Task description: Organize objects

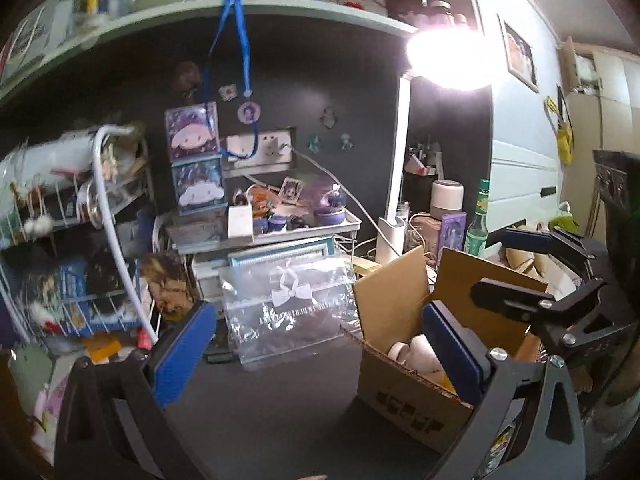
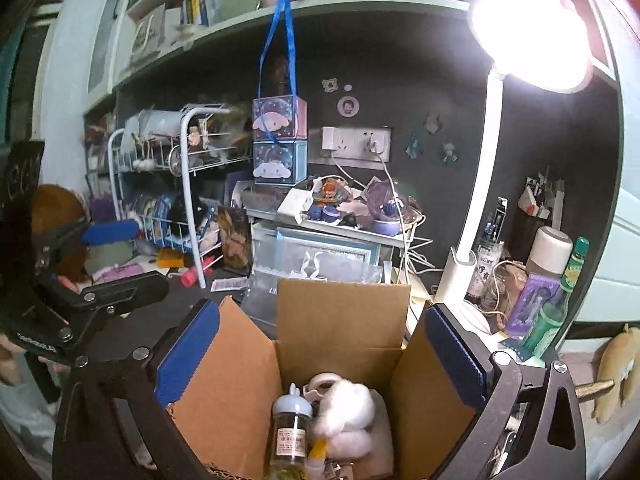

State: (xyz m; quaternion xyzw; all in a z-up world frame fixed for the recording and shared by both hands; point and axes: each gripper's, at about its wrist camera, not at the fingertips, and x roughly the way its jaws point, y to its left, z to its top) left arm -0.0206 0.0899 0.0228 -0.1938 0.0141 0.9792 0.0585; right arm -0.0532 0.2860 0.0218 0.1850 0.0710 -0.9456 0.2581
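An open cardboard box [image 2: 340, 320] stands on the dark desk; in the left wrist view it [image 1: 404, 392] is at the right. Inside lie a small bottle with a pale blue cap [image 2: 291, 428], a white fluffy plush [image 2: 348, 412] and a white tape roll [image 2: 324, 380]. My right gripper [image 2: 320, 354] is open and empty, its blue pads straddling the box from above. My left gripper [image 1: 318, 346] is open and empty, left of the box over bare desk; its right finger [image 1: 452, 348] overlaps the box's opening. The right gripper also shows in the left wrist view [image 1: 532, 264].
A clear plastic bag with a white bow [image 1: 288, 300] lies behind the box. A white wire rack [image 2: 168, 184] full of items stands left. A tray of trinkets [image 2: 344, 216], two stacked character boxes [image 2: 280, 140], a lit desk lamp [image 2: 528, 32] and a green bottle [image 2: 556, 300] crowd the back and right.
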